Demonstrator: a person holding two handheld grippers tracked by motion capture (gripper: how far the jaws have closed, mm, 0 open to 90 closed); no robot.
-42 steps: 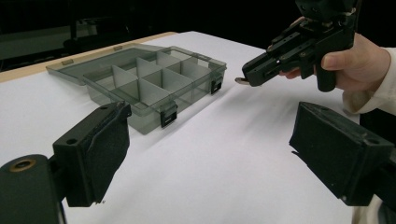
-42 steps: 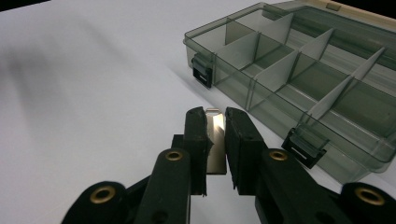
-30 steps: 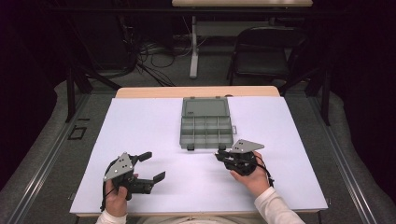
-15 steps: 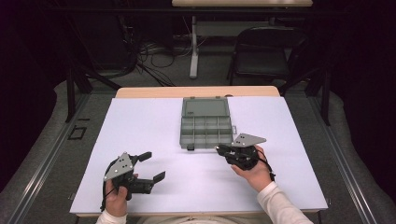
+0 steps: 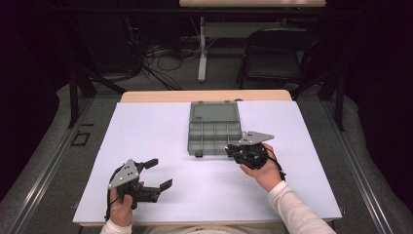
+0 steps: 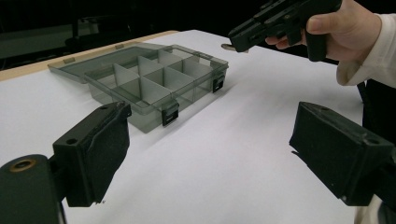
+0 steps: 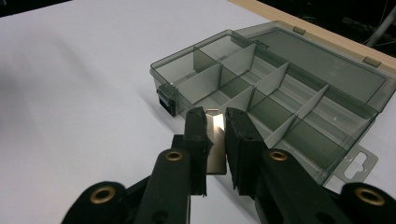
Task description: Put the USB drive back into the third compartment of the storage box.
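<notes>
Right tool (image 7: 215, 122) clenched on a thin metal plate (image 7: 215, 140), near the open compartment box (image 7: 275, 88). Left tool (image 6: 210, 154) released. Advise keeping plate level and centring over one compartment before release.

White-covered table (image 5: 146, 146) with an open grey compartment box (image 5: 214, 129) on it

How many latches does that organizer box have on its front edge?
2. On the box, one latch sits on the front wall near the left corner, the other near the right corner. In the right gripper view the right gripper hides one latch.
</notes>
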